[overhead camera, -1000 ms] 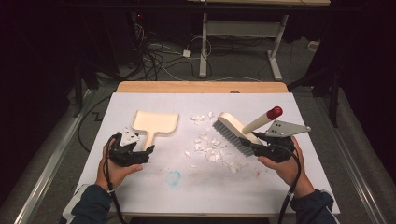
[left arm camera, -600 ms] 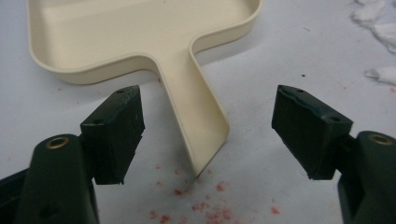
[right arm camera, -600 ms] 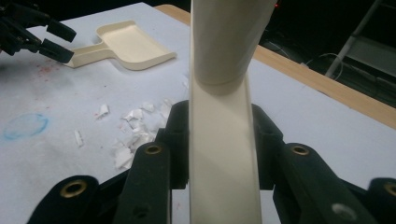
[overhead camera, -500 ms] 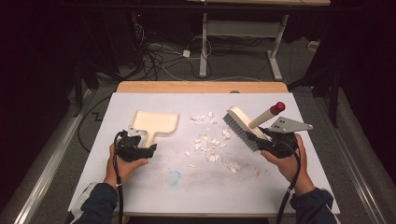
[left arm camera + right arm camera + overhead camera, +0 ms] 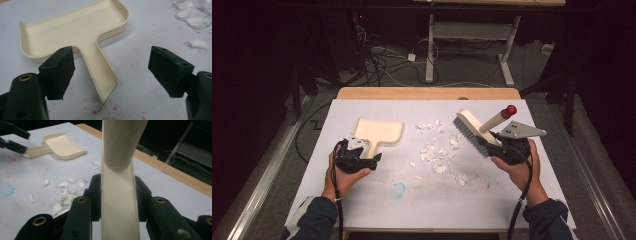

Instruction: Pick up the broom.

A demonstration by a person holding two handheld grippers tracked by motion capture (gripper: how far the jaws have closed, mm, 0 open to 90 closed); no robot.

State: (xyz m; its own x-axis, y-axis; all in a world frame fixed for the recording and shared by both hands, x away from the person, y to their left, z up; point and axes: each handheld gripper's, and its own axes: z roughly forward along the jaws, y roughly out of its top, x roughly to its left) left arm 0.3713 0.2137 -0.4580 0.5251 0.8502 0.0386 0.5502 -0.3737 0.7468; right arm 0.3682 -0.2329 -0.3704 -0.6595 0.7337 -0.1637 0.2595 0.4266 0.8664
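Left tongs (image 5: 373, 159) are standing wide apart, having just been opening, with the cream dustpan (image 5: 379, 132) handle lying between the jaws but untouched; the dustpan is sitting flat on the white counter (image 5: 362, 200). Moving along, torn paper scraps (image 5: 437, 155) are lying scattered mid-counter. Over on the right, the right tongs (image 5: 492, 142) are clamping tight on the brush (image 5: 474, 131) handle, holding it lifted and tilted beside the scraps.
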